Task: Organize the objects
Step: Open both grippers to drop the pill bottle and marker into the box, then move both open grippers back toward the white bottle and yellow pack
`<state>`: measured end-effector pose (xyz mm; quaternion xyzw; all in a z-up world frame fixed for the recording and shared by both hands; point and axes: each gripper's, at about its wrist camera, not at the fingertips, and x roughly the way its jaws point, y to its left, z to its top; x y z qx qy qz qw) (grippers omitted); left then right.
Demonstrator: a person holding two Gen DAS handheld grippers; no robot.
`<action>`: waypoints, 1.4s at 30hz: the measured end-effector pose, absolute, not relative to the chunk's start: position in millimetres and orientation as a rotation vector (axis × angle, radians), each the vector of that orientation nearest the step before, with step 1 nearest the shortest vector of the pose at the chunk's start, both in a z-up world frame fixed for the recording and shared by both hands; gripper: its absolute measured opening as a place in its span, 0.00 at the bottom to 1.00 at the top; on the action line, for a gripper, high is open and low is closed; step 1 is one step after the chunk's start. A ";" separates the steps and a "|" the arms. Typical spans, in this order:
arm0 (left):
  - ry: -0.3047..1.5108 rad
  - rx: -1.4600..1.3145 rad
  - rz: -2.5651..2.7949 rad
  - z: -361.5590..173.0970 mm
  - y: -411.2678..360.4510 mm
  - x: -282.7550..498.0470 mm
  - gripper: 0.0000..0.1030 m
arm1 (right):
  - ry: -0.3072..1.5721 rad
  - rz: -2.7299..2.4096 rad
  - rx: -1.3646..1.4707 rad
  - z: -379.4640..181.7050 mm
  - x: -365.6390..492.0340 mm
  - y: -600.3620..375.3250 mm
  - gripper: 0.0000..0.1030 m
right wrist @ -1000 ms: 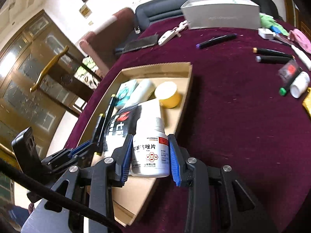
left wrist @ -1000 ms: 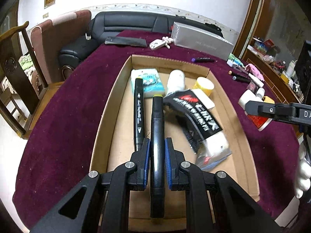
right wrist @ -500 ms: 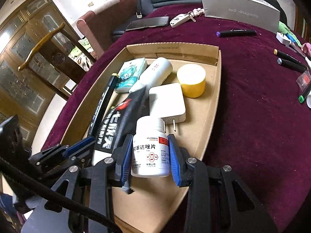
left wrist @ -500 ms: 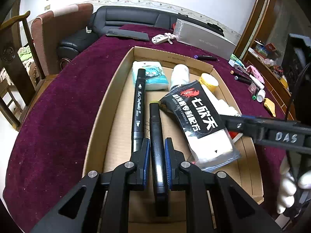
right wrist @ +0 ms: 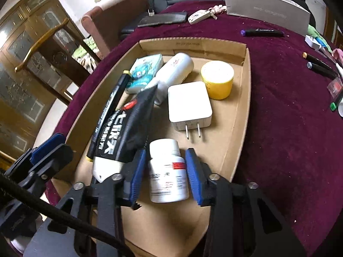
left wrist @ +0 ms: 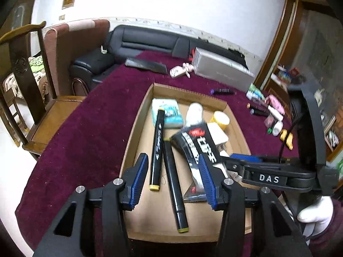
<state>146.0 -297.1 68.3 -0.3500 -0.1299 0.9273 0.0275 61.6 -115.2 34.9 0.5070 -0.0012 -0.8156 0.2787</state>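
While the maroon-clothed surface (left wrist: 90, 128) fills most of both views, the shallow cardboard tray (right wrist: 246, 98) sits in its middle with low walls all round. Inside the tray lie a black pouch with red and white print (right wrist: 128, 132), a white wall charger (right wrist: 188, 102) with its prongs toward the camera, a yellow round tub (right wrist: 218, 79), a white bottle on its side (right wrist: 175, 68), a teal tissue packet (right wrist: 145, 70) and two black markers (left wrist: 157, 145) side by side, the nearer marker (left wrist: 174, 190) slanting toward the front wall.

The left gripper (left wrist: 172, 184) hangs above the tray's near end, tilted downward, its jaws opening and standing well apart on either side of the markers, touching neither. The right gripper (right wrist: 165, 171) points more steeply down over the tray's front right part; its jaws are opening too, with a white pill bottle (right wrist: 167, 171) standing between the blue pads, a thin gap showing on each side. A white-gloved hand (left wrist: 315, 214) grips the right gripper's handle.

Bare cardboard lies open at the front of the tray and along its right wall. On the cloth beyond the tray's right wall, more markers (right wrist: 319, 64) and small items lie scattered, well apart from it.
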 end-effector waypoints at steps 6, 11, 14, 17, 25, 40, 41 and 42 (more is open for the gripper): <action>-0.487 -0.990 2.898 84.6 -304.5 156.5 0.51 | -0.098 -2.250 1.239 60.3 72.3 -86.1 0.51; -0.472 -0.926 2.856 94.9 -289.1 161.0 0.53 | -0.196 -2.327 1.188 71.9 74.9 -46.2 0.58; -0.401 -0.898 2.818 104.6 -266.7 157.6 0.55 | -0.267 -2.366 1.197 72.3 73.3 -16.8 0.58; -0.309 -0.886 2.766 113.8 -235.1 154.2 0.57 | -0.348 -2.401 1.198 72.5 73.7 17.6 0.58; -0.168 -1.007 2.550 99.7 -140.2 131.0 0.60 | -0.540 -2.508 1.214 62.2 70.8 105.1 0.59; -0.072 -1.141 2.411 28.2 -29.8 116.7 0.60 | -0.916 -2.511 1.176 13.4 41.6 222.3 0.60; -0.071 -1.139 2.400 28.1 -28.8 116.8 0.60 | -0.920 -2.512 1.172 13.6 41.8 223.0 0.60; -0.072 -1.167 2.381 25.0 -28.1 114.1 0.60 | -0.908 -2.516 1.171 13.9 42.0 221.8 0.60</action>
